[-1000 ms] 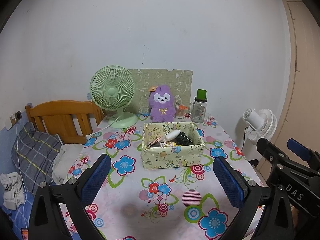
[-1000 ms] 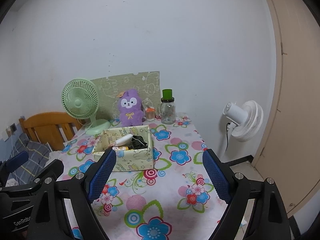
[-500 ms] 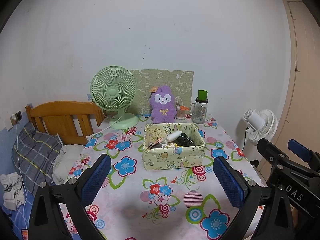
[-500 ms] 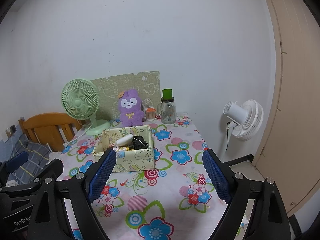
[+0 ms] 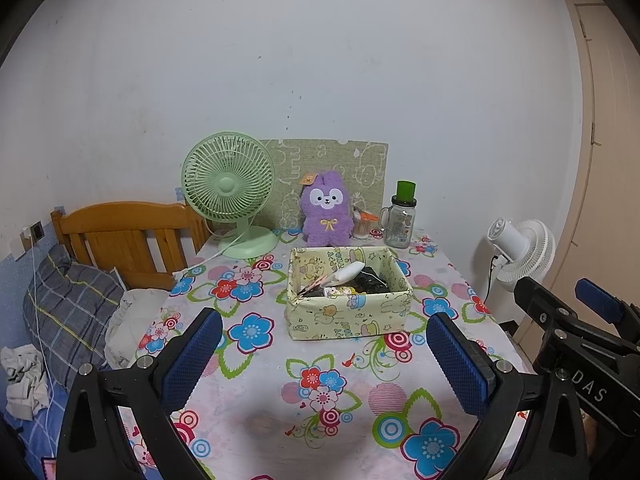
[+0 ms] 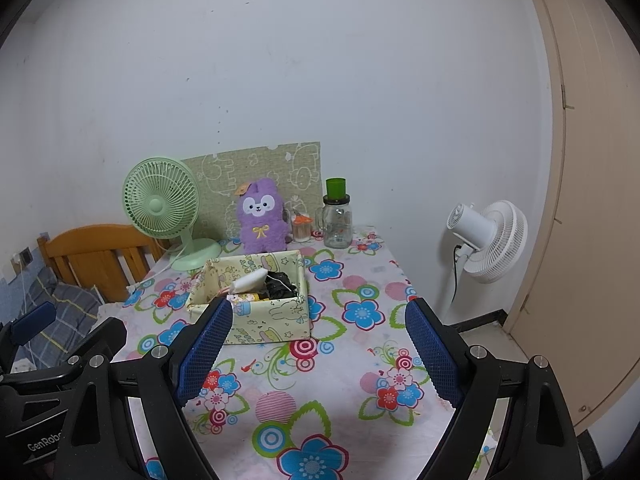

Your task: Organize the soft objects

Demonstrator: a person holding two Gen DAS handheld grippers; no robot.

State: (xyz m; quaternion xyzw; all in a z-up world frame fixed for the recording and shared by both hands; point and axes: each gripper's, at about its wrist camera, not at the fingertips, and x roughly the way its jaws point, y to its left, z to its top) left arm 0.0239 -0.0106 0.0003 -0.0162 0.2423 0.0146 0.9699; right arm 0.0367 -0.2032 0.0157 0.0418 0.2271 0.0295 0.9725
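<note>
On the far left, a grey checked pillow (image 5: 68,304) lies on a bed with a wooden headboard (image 5: 128,232). Next comes the table (image 5: 280,400), covered with a white cloth full of bright flowers. At the back of the table stands a light green round fan (image 5: 229,186). Right of it sits a fluffy purple plush toy (image 5: 326,212) with a white face and a yellow bow. It is upright, leaning near a green mat on the wall. Just in front of the toy is a pale yellow cloth box (image 5: 348,300) with cartoon pictures. Inside it lie a white soft thing and something black. Right of the toy stands a clear glass jar with a green cap (image 5: 402,218). A white fan (image 5: 520,248) stands on the floor past the table's right edge.

The left gripper (image 5: 326,356) has its blue fingers (image 5: 192,360) spread wide with nothing between them. The right gripper (image 6: 320,352) is wide apart too and holds nothing. Both hang over the near end of the table.
</note>
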